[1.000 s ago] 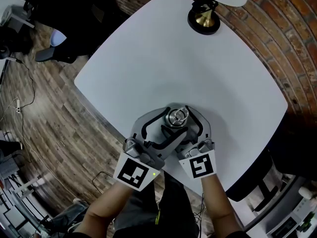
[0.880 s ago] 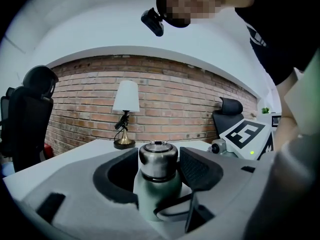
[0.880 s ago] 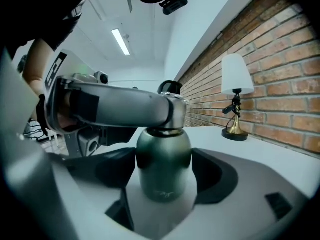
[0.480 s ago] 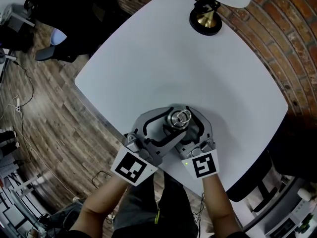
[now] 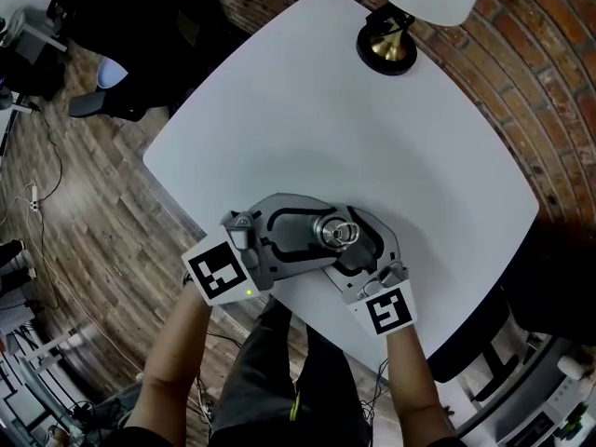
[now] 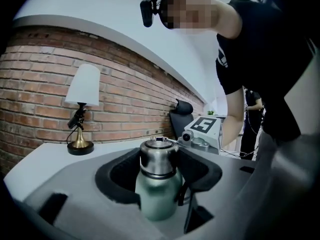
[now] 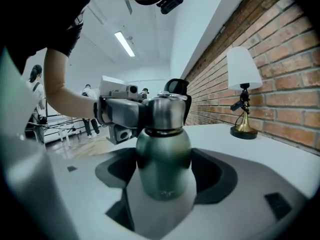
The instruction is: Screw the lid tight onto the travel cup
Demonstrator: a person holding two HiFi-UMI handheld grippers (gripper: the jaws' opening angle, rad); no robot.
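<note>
A green travel cup (image 7: 164,156) with a steel lid (image 7: 165,113) stands upright near the front edge of the white table (image 5: 307,110). From above, the head view shows the lid (image 5: 336,233) between both grippers. My left gripper (image 6: 159,170) comes in from the left, level, with its black pads pressed against the lid (image 6: 159,156). My right gripper (image 7: 164,181) reaches in from the front right and is shut on the green body lower down. In the right gripper view the left gripper's grey jaws meet the lid from the left.
A table lamp (image 5: 386,45) with a brass foot and white shade stands at the table's far edge by the brick wall (image 5: 521,82). The table's front edge runs just under my hands, with wood floor (image 5: 84,203) beyond. A dark chair (image 5: 112,26) sits far left.
My left gripper has swung round the cup from the front to the left, clockwise as seen from above, staying on the lid. The right gripper and the cup body have kept still.
</note>
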